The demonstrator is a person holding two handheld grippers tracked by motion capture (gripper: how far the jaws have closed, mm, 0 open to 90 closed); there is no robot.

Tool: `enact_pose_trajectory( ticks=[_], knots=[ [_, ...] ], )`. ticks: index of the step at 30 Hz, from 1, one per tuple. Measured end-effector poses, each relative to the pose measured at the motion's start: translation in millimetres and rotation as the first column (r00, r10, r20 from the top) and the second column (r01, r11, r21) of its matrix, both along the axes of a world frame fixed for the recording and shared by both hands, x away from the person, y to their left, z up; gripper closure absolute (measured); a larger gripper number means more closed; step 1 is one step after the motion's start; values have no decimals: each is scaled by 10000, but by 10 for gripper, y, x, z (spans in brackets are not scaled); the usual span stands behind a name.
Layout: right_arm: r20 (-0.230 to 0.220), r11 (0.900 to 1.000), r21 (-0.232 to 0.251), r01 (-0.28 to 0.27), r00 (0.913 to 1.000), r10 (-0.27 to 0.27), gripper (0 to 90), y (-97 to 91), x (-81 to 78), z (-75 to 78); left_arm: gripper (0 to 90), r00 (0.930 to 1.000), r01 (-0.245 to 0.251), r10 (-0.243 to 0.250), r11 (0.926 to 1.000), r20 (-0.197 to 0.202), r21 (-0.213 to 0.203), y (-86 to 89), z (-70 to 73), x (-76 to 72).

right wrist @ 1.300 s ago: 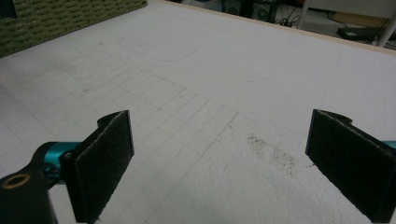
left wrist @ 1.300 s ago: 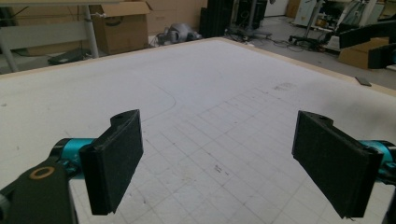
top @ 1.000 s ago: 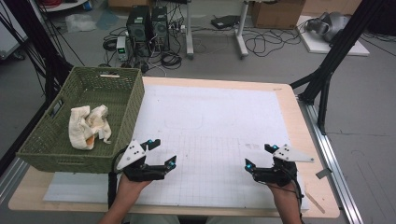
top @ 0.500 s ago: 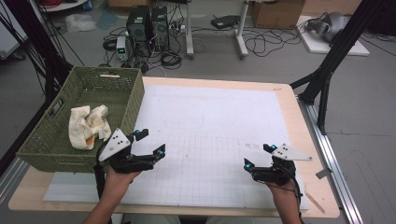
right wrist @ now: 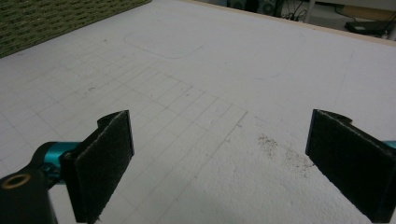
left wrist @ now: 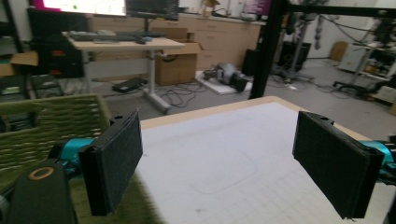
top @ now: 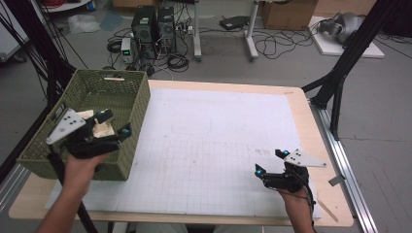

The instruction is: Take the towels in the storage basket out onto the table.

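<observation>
Reaching with my left claw [top: 112, 123] over the near right corner of the green basket [top: 127, 82], I am going for the cream-coloured cloth [top: 103, 130] that lies crumpled on the basket floor. Most of the cloth is hidden behind the claw in the high view, with a pale patch showing between the tips. The basket sits at the left edge of the counter [top: 301, 104], partly on the white gridded mat [top: 214, 141], so the cloth can be lifted out and spread on the open mat beside it, I judge.

My left claw is raised above the basket rim, jaws spread wide and empty; in the left gripper view the two black pads [left wrist: 114, 163] stand far apart with the basket wall at the left and bare mat beyond. The left forearm angles up from the bottom edge, wrist level.

My right claw [top: 268, 162] rests low over the mat near the front right corner, well apart from the basket, jaws also wide and holding nothing, pointing across the mat toward the left, waiting.
</observation>
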State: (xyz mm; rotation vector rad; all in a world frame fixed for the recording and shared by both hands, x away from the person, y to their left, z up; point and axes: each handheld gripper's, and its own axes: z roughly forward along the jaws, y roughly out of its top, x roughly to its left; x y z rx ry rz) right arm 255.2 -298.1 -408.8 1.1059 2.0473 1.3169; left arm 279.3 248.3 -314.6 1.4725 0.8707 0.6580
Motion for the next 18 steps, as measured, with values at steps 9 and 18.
enact_pose_trajectory(
  ticks=[9, 18],
  knots=[
    [-47, 10000, -70, 48, 10000, -48, 70, -7, 25, -14, 164, 9931, -1018, 1028, 9946, -564, 195, 464, 91, 239],
    [-99, 9999, -133, 28, 9999, -29, 70, 5, 32, -22, 165, 9606, -1945, 2073, 9772, -1853, 852, 719, -115, 572]
  ],
)
